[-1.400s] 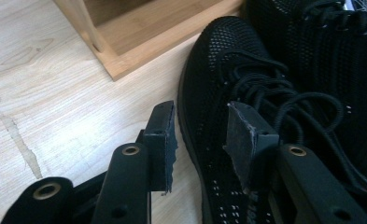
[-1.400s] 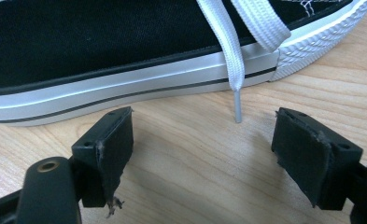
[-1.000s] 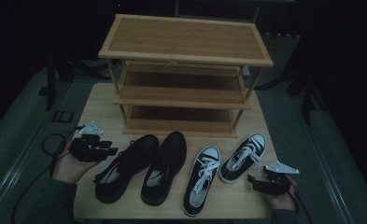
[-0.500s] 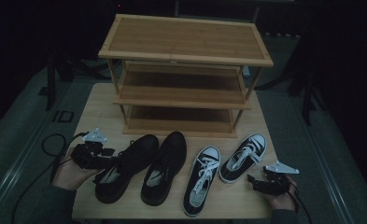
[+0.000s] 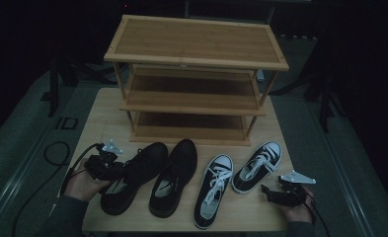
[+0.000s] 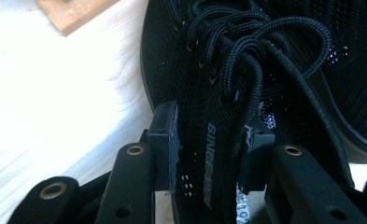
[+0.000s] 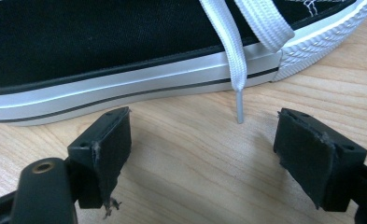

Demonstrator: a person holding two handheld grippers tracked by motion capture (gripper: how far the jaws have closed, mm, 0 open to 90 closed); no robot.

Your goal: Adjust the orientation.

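Black knit lace-up shoe (image 5: 132, 175) lies in front of the three-tier bamboo shoe rack (image 5: 195, 79), its tongue pinched by the left gripper (image 6: 209, 149) — hand low, reaching in from the shoe's left. Right gripper (image 7: 204, 154) rests jaws apart beside a black-and-white canvas sneaker (image 7: 125, 46).

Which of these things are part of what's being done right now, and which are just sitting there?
In the job:
- left hand-held gripper, its jaws around the tongue of the left black shoe
- shoe rack, probably where it goes

Sitting by for now:
- other black shoe
- two sneakers
- right hand-held gripper, open beside a sneaker
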